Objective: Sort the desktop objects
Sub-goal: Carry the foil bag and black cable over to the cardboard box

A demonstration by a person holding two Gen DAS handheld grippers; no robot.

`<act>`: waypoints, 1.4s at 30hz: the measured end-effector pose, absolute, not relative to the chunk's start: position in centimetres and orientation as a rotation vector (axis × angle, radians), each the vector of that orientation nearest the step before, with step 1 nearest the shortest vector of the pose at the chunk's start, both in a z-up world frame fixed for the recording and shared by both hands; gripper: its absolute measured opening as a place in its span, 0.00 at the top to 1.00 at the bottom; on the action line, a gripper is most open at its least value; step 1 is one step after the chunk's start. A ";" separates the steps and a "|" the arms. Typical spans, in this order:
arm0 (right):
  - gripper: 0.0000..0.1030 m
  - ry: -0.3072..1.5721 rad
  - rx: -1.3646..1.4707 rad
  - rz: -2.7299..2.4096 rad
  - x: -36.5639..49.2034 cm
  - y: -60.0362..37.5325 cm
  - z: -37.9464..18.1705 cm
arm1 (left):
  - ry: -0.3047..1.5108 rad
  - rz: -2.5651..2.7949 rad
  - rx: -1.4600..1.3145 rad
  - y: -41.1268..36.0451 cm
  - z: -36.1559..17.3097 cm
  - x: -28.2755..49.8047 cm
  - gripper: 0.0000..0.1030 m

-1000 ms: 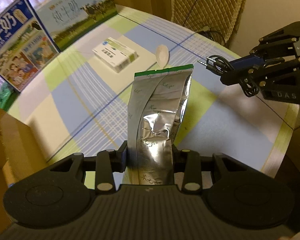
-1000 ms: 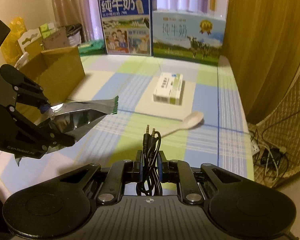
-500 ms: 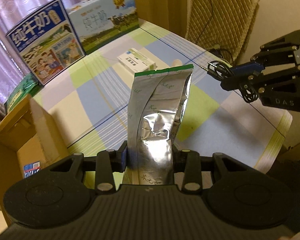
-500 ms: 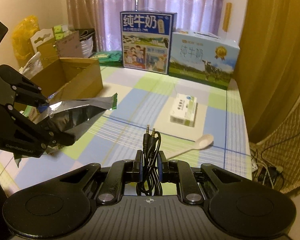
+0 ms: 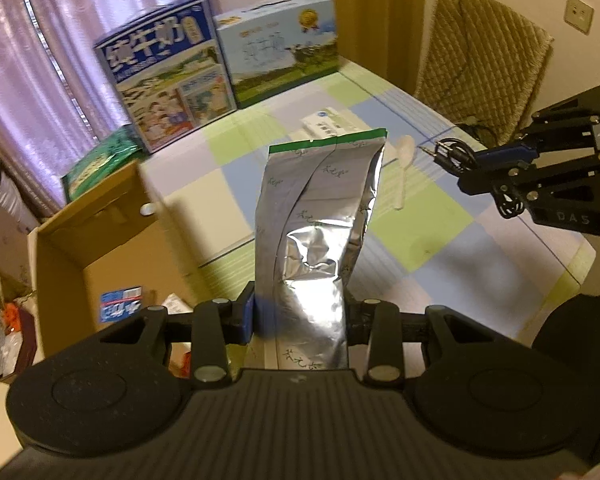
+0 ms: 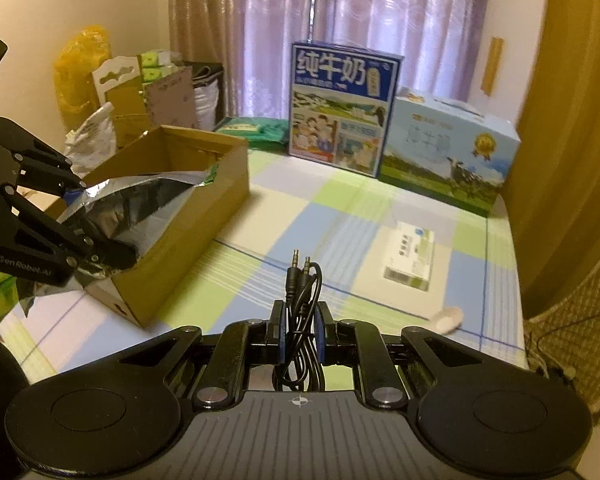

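My left gripper is shut on the lower end of a silver foil pouch with a green top strip, held in the air. In the right wrist view, this gripper and the pouch hang at the near end of the open cardboard box. My right gripper is shut on a coiled black audio cable, plugs pointing up. From the left wrist it shows at the right. A white medicine box and a white spoon lie on the checked tablecloth.
The cardboard box holds a few small packets and sits at the table's left side. Two milk cartons stand at the far edge, with a green packet beside them. A quilted chair stands past the right edge.
Both grippers have moved left and back with their loads. The pouch, earlier over the tablecloth, now hangs at the cardboard box, which has come into the left wrist view.
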State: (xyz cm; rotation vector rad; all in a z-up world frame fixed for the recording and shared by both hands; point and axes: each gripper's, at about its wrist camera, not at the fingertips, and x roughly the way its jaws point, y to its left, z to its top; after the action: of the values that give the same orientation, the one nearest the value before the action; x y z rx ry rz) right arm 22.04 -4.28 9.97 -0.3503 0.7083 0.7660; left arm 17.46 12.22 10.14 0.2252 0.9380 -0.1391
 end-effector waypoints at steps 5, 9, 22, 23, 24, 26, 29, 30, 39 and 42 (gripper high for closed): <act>0.90 0.691 -0.361 0.801 21.4 -1.8 10.5 | 0.930 -0.087 0.205 15.4 11.3 16.4 0.68; 0.90 0.681 -0.374 0.835 20.9 0.6 10.7 | 0.926 -0.056 0.197 17.6 12.0 15.4 0.68; 0.90 0.671 -0.390 0.943 19.6 9.0 10.4 | 0.941 0.040 0.122 25.2 12.0 13.6 0.68; 0.90 0.672 -0.393 0.950 19.6 9.5 10.3 | 0.943 0.044 0.112 25.7 11.9 13.5 0.68; 0.90 0.673 -0.396 0.956 19.7 10.0 10.0 | 0.946 0.047 0.103 26.2 11.7 13.4 0.68; 0.90 0.676 -0.403 0.970 19.8 11.1 9.7 | 0.952 0.055 0.095 27.0 11.3 13.4 0.68; 0.90 0.681 -0.409 0.984 20.1 12.5 9.2 | 0.962 0.062 0.079 28.2 10.8 13.5 0.68; 0.90 0.683 -0.408 0.988 20.4 13.0 9.0 | 0.964 0.065 0.072 28.5 10.6 13.6 0.68; 0.90 0.721 -0.350 1.004 22.7 16.4 7.9 | 0.988 0.091 0.002 31.9 8.8 15.4 0.68; 0.90 0.740 -0.333 1.015 23.7 17.6 7.1 | 0.996 0.095 -0.028 32.9 7.8 16.4 0.68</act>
State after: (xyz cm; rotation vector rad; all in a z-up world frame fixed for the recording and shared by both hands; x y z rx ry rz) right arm 23.72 17.60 7.13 -0.3335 0.7400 1.0146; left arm 16.39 32.86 7.78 -0.0283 0.9959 0.0949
